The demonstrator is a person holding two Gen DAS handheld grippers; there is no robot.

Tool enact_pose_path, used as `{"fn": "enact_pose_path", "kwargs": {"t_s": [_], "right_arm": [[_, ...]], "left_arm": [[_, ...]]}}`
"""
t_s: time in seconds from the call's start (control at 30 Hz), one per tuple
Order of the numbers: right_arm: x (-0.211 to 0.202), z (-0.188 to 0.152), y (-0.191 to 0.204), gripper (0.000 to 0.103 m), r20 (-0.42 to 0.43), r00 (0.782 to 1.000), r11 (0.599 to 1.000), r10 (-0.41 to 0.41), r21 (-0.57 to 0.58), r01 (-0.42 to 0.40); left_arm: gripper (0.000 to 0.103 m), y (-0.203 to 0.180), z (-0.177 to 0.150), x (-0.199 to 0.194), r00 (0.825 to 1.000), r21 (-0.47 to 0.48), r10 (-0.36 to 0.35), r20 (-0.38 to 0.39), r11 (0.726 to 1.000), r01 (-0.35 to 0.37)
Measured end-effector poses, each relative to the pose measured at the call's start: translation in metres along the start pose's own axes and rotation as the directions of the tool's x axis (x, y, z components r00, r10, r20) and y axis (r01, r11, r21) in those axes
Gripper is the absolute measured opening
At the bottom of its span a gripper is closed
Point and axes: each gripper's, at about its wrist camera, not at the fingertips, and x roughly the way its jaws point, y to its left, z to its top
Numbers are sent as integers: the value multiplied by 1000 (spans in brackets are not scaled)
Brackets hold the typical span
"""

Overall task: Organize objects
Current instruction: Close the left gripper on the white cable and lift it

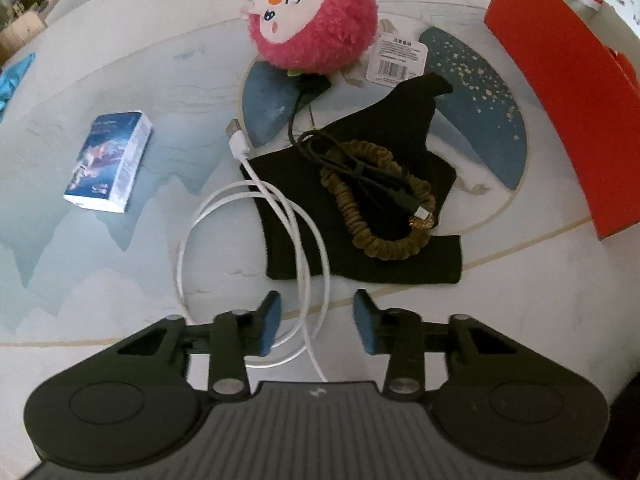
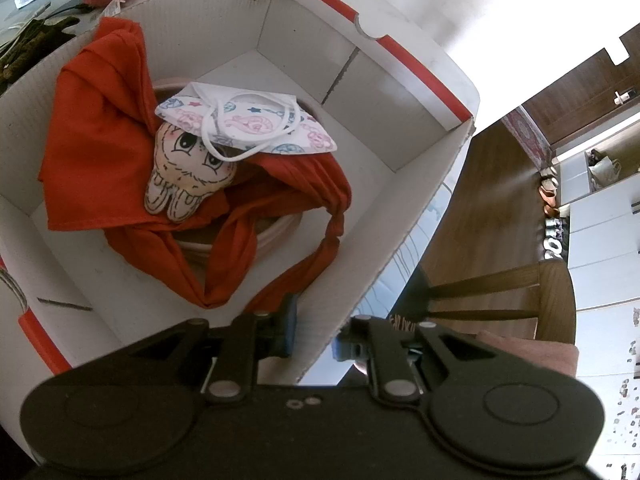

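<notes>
In the left wrist view my left gripper [image 1: 319, 326] points down at the table, open, with a loop of the white USB cable [image 1: 256, 216] lying between its blue pads; the pads do not press it. Beyond lie a black cloth [image 1: 380, 256] carrying an olive scrunchie [image 1: 384, 236] and a black cable [image 1: 372, 176], then a pink plush [image 1: 316, 20]. My right gripper [image 2: 315, 338] is shut on the near wall of the red-and-white cardboard box [image 2: 400, 80]. Inside are a red cloth [image 2: 100, 140], a bunny doll [image 2: 188, 176] and a patterned face mask [image 2: 248, 124].
A blue card box [image 1: 110, 164] lies left on the painted table [image 1: 120, 280]. The red box side [image 1: 568, 92] stands at the right edge. A paper tag [image 1: 396, 58] lies beside the plush. A wooden chair [image 2: 500, 292] stands past the table's edge.
</notes>
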Motion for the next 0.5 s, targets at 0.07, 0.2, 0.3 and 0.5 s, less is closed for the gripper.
{"fn": "enact_pose_path", "kwargs": {"t_s": [0.07, 0.2, 0.3, 0.5], "right_arm": [[0, 0, 0, 15, 0, 1000, 1000, -1, 1, 1], [0, 0, 0, 15, 1, 1000, 1000, -2, 3, 2], [0, 0, 1, 15, 0, 1000, 1000, -2, -2, 2], [1, 0, 1, 15, -1, 1000, 1000, -4, -3, 4]], "left_arm": [[28, 0, 1, 0, 1000, -2, 1, -5, 1000, -1], [13, 0, 1, 0, 1000, -20, 4, -2, 1000, -4], [6, 0, 1, 1, 1000, -25, 15, -3, 1000, -15], [5, 3, -1, -19, 999, -58, 22, 41, 998, -20]]}}
